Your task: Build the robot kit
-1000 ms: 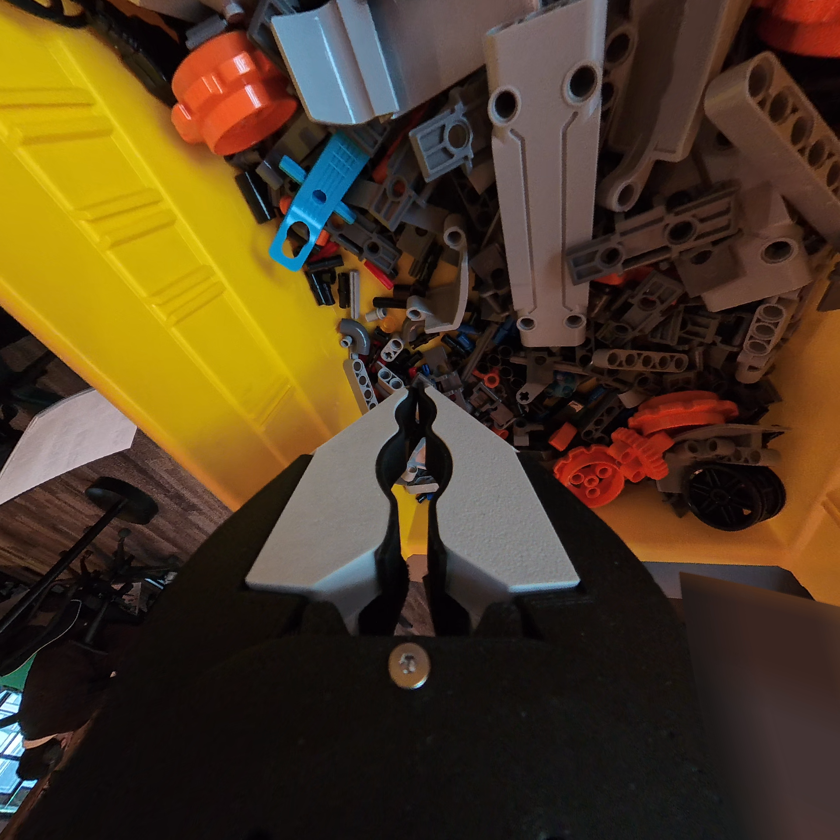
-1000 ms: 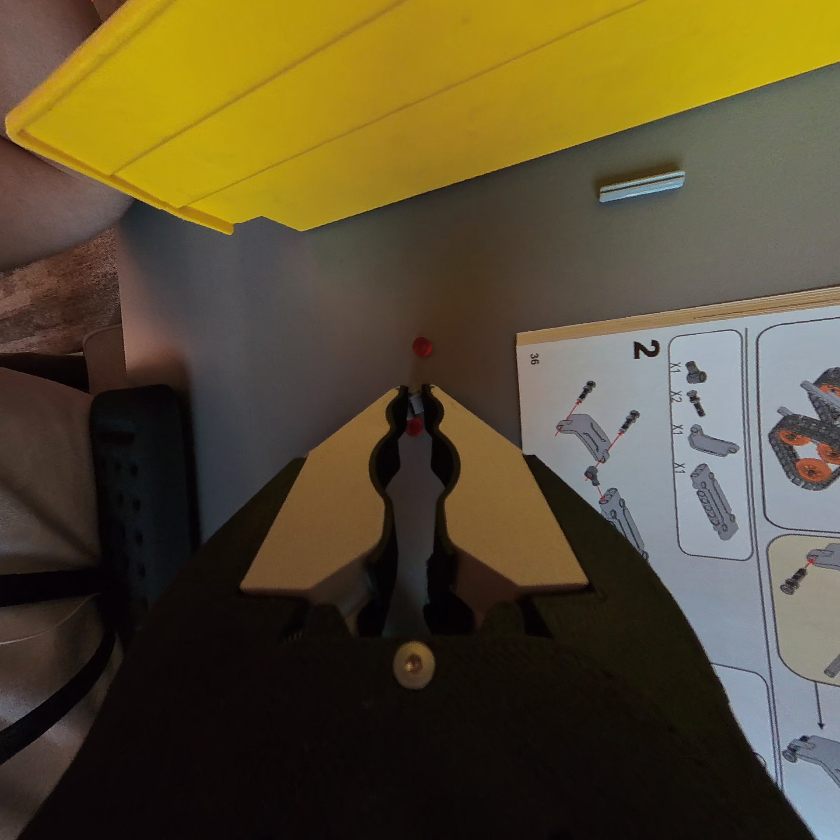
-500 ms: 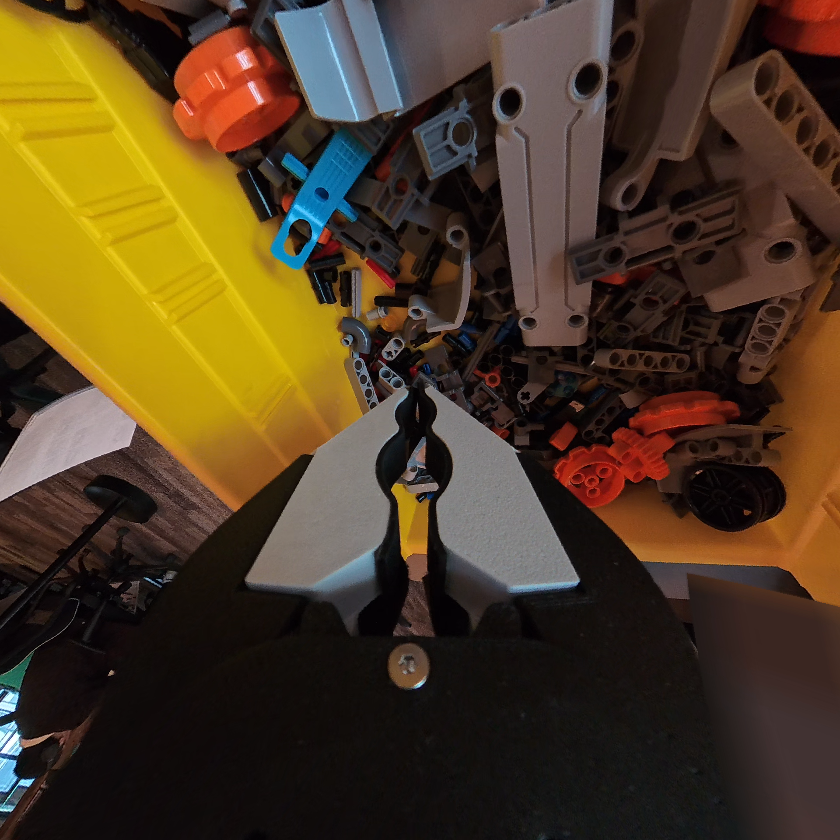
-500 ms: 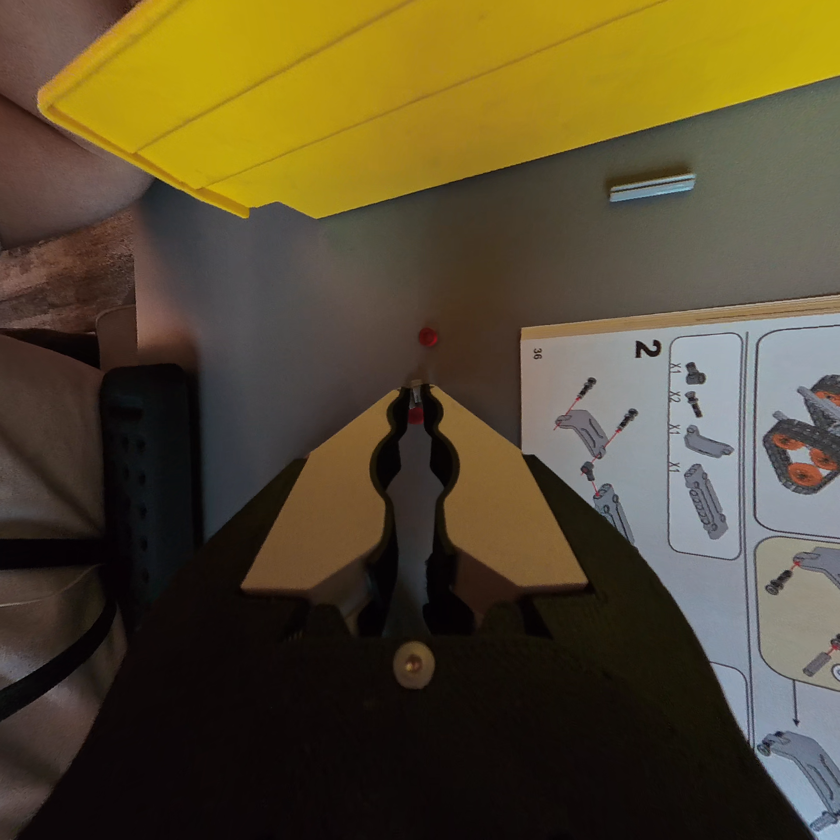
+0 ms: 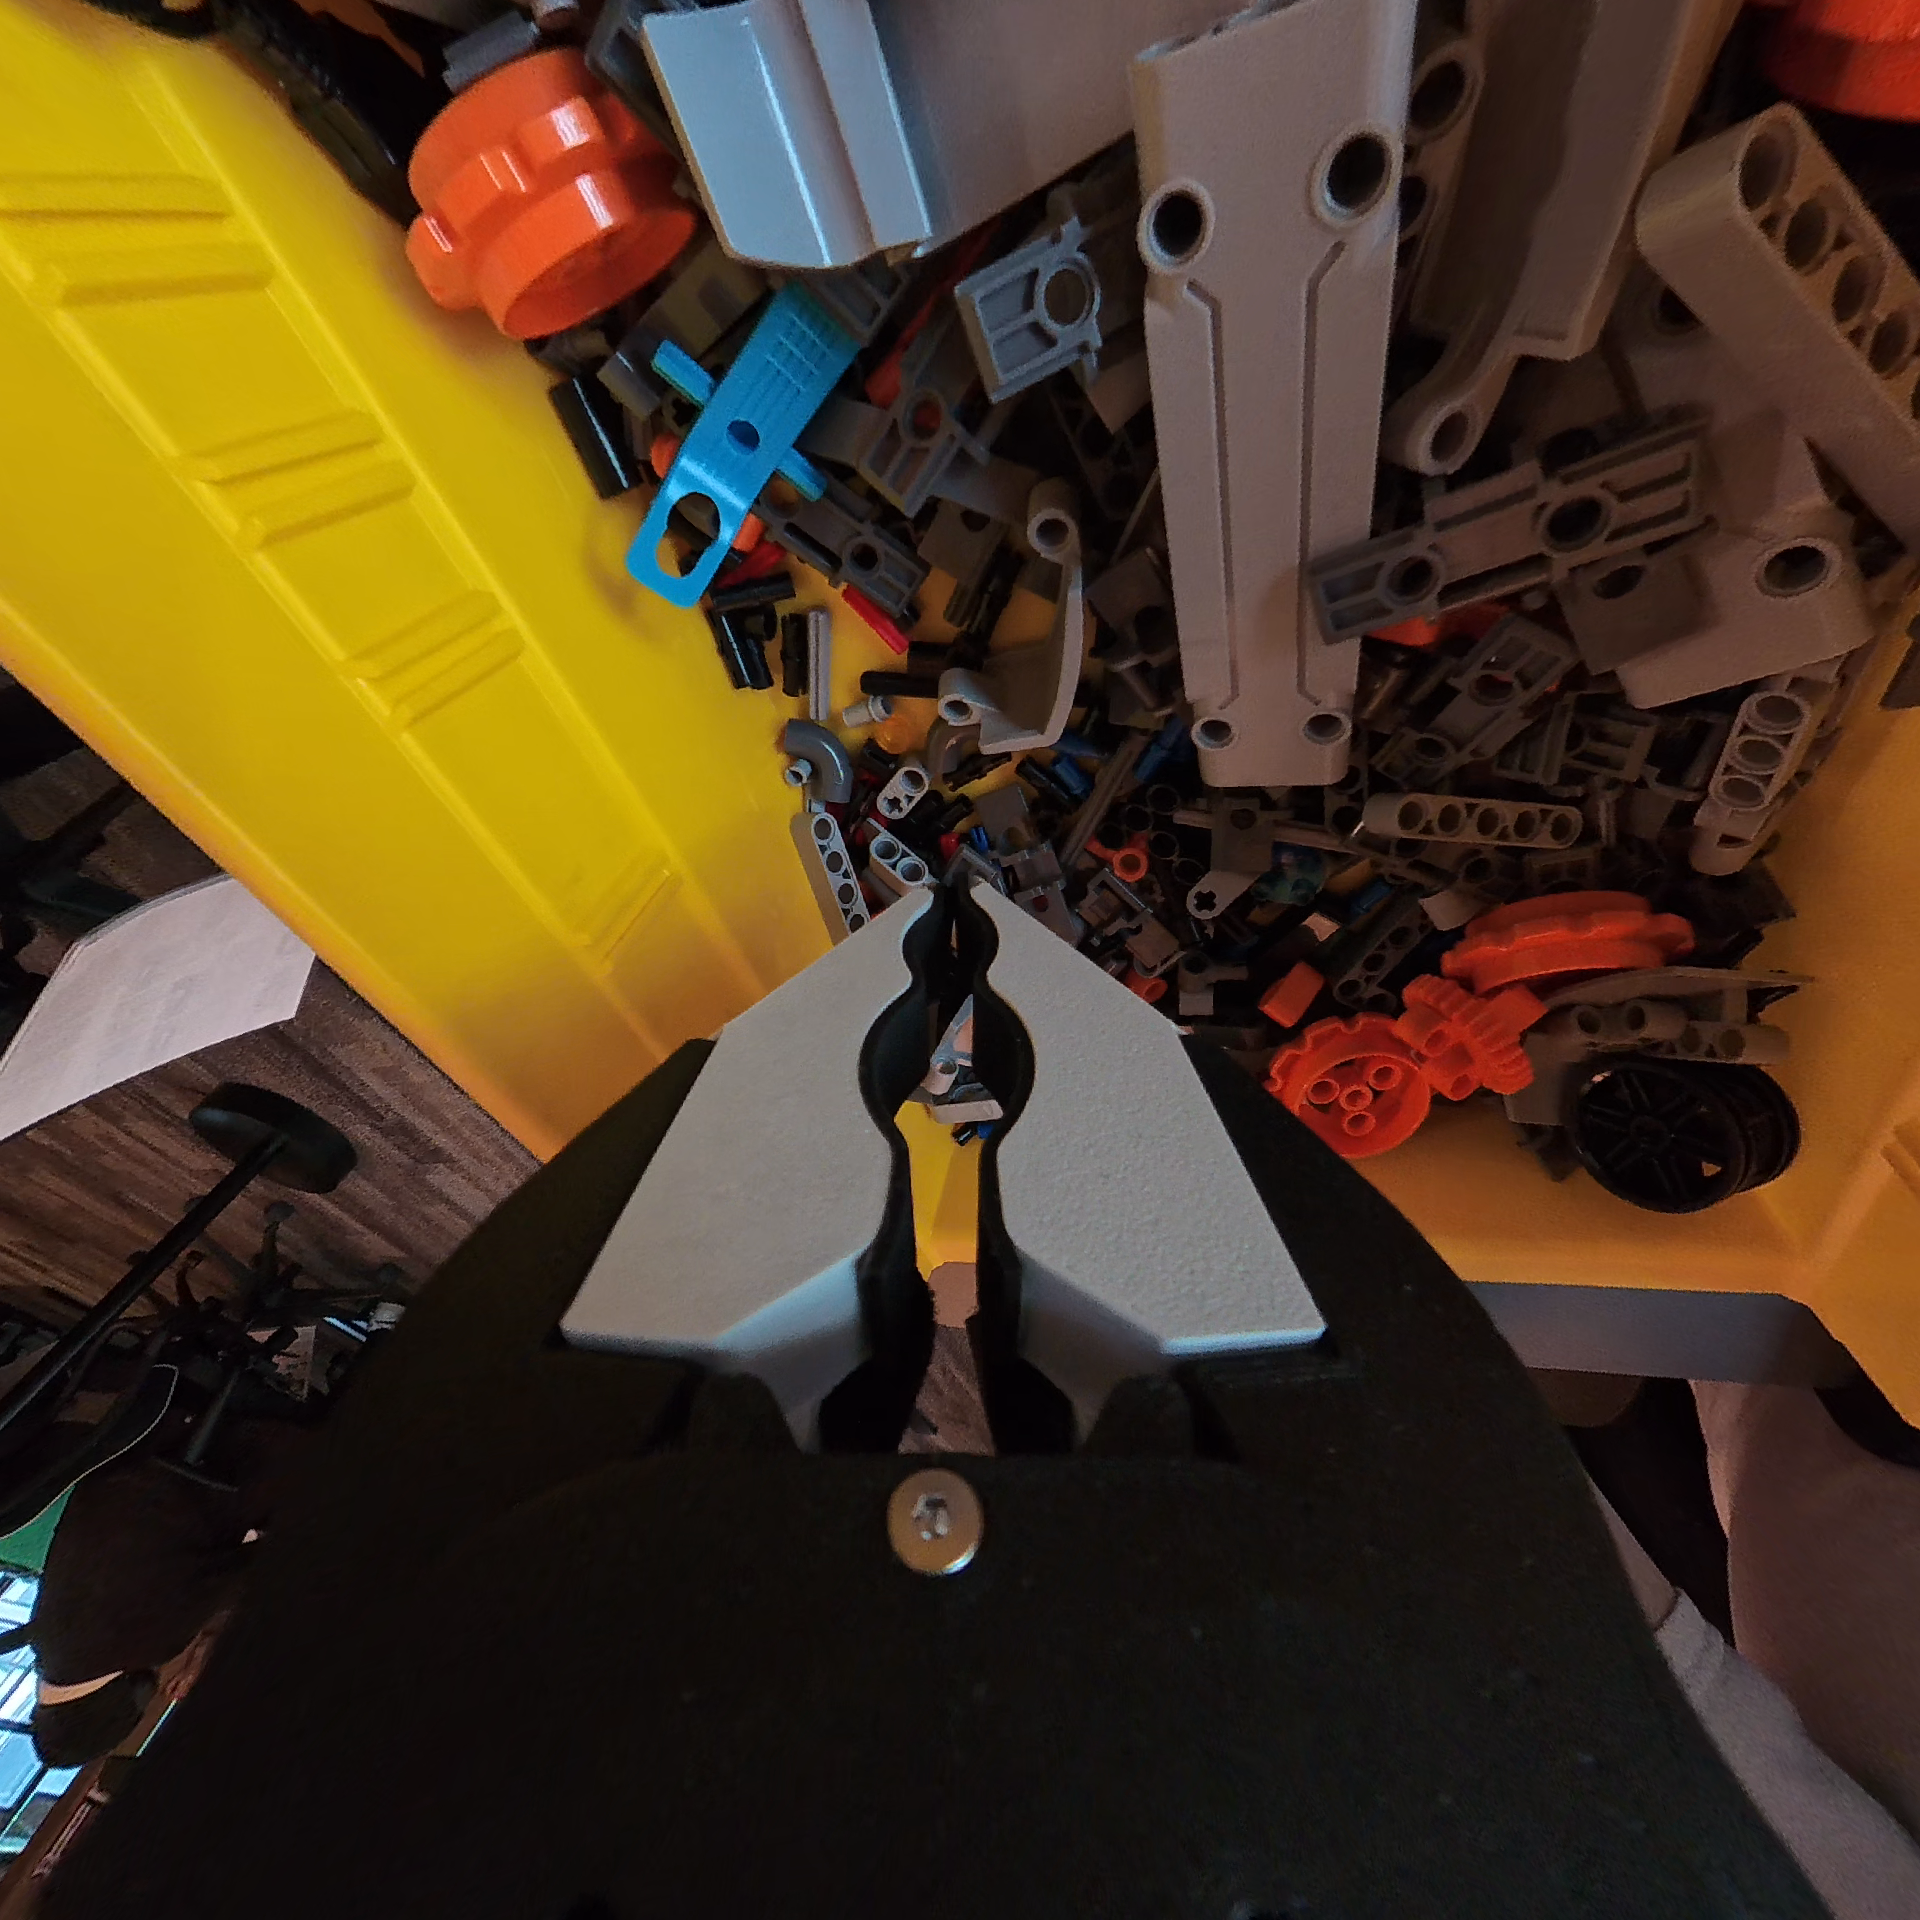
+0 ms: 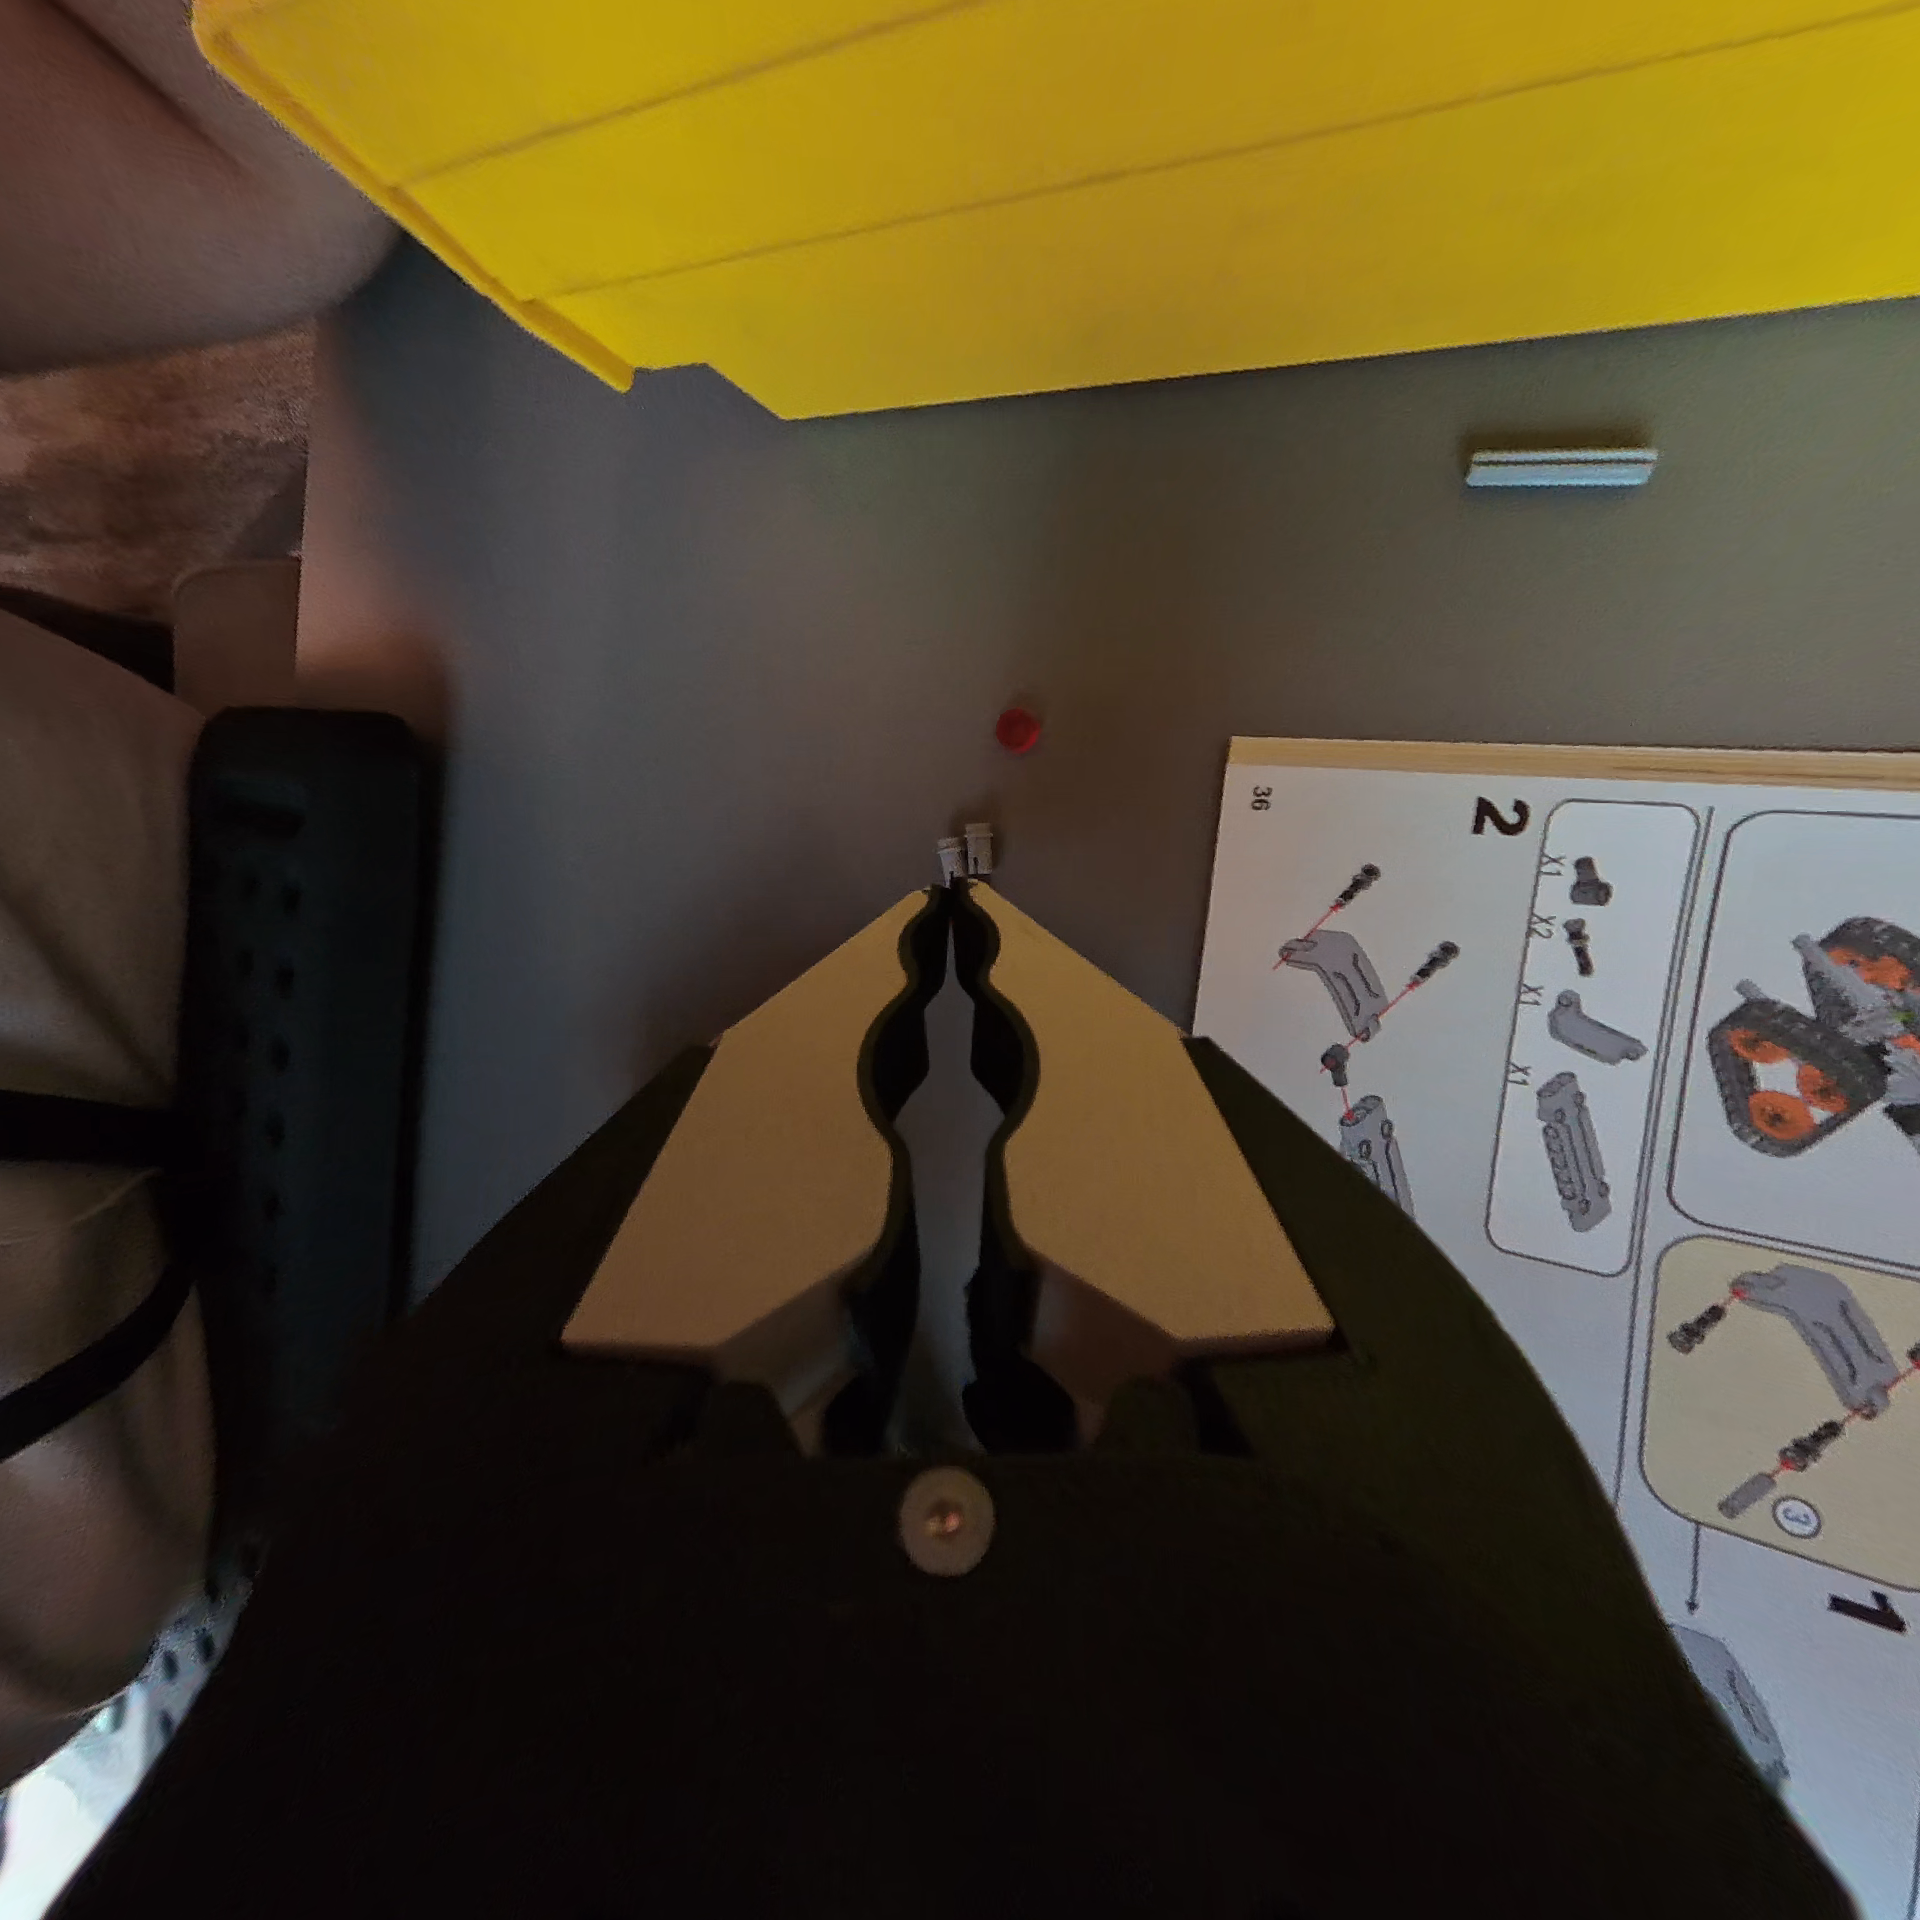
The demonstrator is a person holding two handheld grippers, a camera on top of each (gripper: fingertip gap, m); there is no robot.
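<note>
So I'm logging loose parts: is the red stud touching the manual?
Apart. The right wrist view shows bare grey table between the red stud and the manual, whose edge lies well to the stud's right.

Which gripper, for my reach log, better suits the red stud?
Right, likely: the right gripper, holding a grey piece, points at the red stud nearby; the left gripper is over the yellow bin.

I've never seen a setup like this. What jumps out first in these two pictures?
In the left wrist view, a yellow bin holds a jumble of grey, black and orange building pieces, with a blue piece near its left wall and the left tool hovering over the pile. In the right wrist view, the right tool pinches a small white part above a grey table, beside an open instruction booklet.
</note>
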